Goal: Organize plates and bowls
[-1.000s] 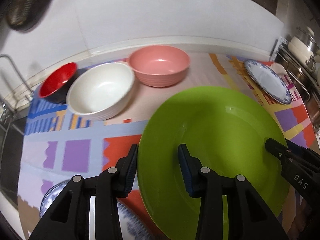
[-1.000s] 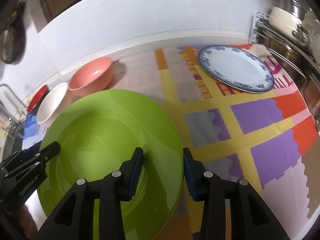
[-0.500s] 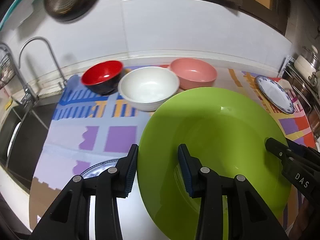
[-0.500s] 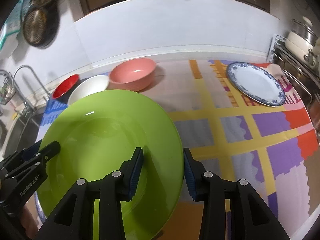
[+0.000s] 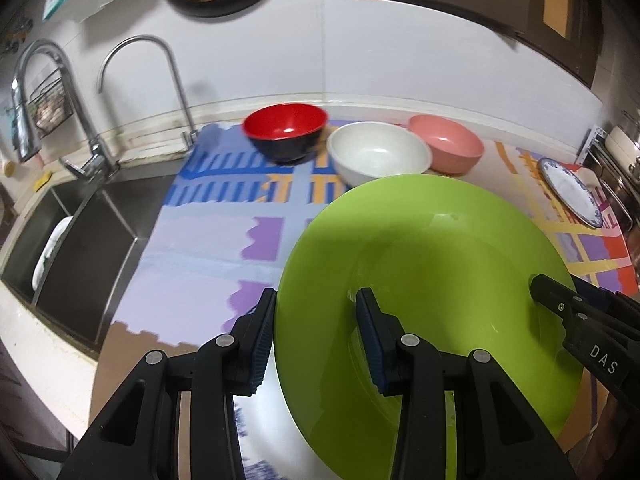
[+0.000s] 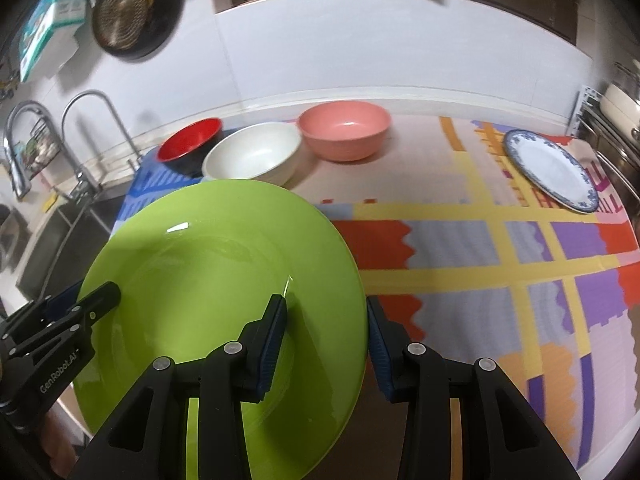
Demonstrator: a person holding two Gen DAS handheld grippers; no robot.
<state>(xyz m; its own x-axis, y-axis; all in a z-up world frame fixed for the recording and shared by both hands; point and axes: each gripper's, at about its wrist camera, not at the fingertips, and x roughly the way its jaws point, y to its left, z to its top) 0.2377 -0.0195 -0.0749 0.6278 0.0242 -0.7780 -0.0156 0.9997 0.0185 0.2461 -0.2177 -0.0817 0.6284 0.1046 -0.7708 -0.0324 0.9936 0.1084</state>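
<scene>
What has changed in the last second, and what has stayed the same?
Both claws, left and right, have carried the green plate upward and toward the sink; the bowls now look farther away. Both still grip opposite rims. The three bowls and the blue-rimmed plate have not moved.

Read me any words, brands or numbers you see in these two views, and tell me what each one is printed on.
"DAS": on the right gripper, seen from the left wrist view beside the green plate.
"GenRobot.AI": on the left gripper, seen from the right wrist view.
Print on the teal and white box up on the wall: too blurred to read.
Markings on the blue-rimmed plate: pattern only, no text.
</scene>
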